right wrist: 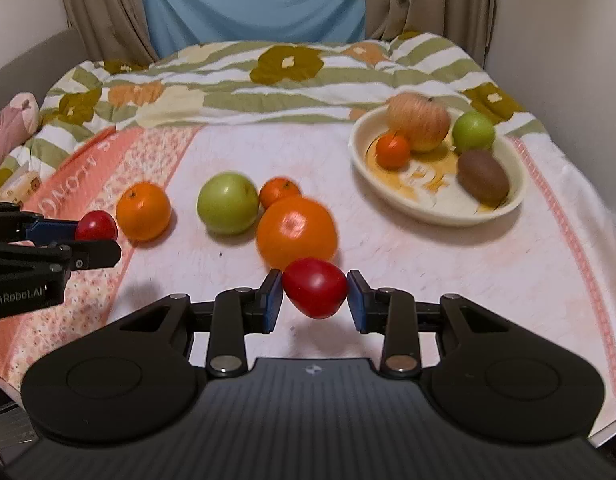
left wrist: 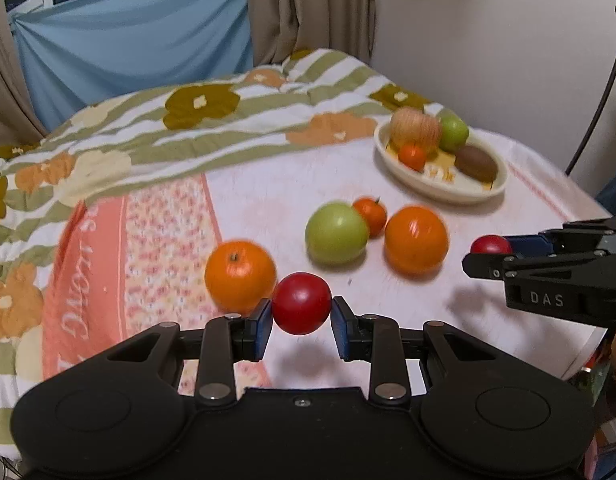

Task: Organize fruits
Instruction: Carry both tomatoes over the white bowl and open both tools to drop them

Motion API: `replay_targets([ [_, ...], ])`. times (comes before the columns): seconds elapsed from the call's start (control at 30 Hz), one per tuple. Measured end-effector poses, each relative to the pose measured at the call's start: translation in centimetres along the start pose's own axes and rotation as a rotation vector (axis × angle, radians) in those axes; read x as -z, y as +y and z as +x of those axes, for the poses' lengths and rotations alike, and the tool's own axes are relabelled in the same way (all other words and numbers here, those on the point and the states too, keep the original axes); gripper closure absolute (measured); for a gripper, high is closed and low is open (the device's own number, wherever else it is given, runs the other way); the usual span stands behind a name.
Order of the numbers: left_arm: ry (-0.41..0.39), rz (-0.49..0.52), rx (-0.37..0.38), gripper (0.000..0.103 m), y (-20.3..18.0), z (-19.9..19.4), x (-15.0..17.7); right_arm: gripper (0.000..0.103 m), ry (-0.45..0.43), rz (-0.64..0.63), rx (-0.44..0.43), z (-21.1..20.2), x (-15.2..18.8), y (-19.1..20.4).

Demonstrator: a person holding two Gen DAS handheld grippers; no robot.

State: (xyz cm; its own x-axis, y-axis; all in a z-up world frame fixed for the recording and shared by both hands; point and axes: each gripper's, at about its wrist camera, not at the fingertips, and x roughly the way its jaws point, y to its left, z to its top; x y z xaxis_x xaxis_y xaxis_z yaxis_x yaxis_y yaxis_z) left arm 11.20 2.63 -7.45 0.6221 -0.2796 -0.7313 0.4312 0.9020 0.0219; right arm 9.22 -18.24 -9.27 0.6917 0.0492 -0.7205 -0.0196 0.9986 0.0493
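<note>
The left hand-held gripper (left wrist: 301, 320) grips a red fruit (left wrist: 301, 303) between its two blue pads, and the fruit is lifted above the bed (left wrist: 268, 200). The right hand-held gripper (right wrist: 315, 299) grips another red fruit (right wrist: 315, 288) in the same way, just in front of a big orange (right wrist: 296, 232). On the pink and white cover lie four loose fruits: the big orange, a green apple (right wrist: 228, 203) beside it, a small tangerine (right wrist: 279, 191) behind them and touching both, and a second orange (right wrist: 143, 211) more to the left, apart from the others. At the far right stands a cream bowl (right wrist: 504, 204). It holds a pale apple (right wrist: 418, 122), a small green apple (right wrist: 473, 131), a kiwi (right wrist: 483, 178) and a little tangerine (right wrist: 393, 151).
</note>
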Motion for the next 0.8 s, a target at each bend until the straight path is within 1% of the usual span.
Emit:
replay_targets([
  [0.2, -0.048, -0.011, -0.013, 0.068, -1.9, -2.0, -3.0, 0.053, -0.043, 0.001, 0.001, -3.1, -2.1, -2.6],
  [0.37, -0.079, -0.023, -0.008, 0.068, -3.9, -2.3, -5.8, 0.053, -0.066, 0.008, -0.001, -4.8, -4.0, -5.3],
  [0.57, -0.097, -0.007, 0.007, 0.068, -7.1, -1.2, -8.8, 0.053, -0.082, 0.001, -0.001, -5.0, -6.0, -8.8],
  [0.8, -0.087, 0.004, 0.014, 0.068, -10.4, 2.0, -11.4, 0.053, -0.087, -0.016, -0.01, -3.0, -8.4, -13.1],
])
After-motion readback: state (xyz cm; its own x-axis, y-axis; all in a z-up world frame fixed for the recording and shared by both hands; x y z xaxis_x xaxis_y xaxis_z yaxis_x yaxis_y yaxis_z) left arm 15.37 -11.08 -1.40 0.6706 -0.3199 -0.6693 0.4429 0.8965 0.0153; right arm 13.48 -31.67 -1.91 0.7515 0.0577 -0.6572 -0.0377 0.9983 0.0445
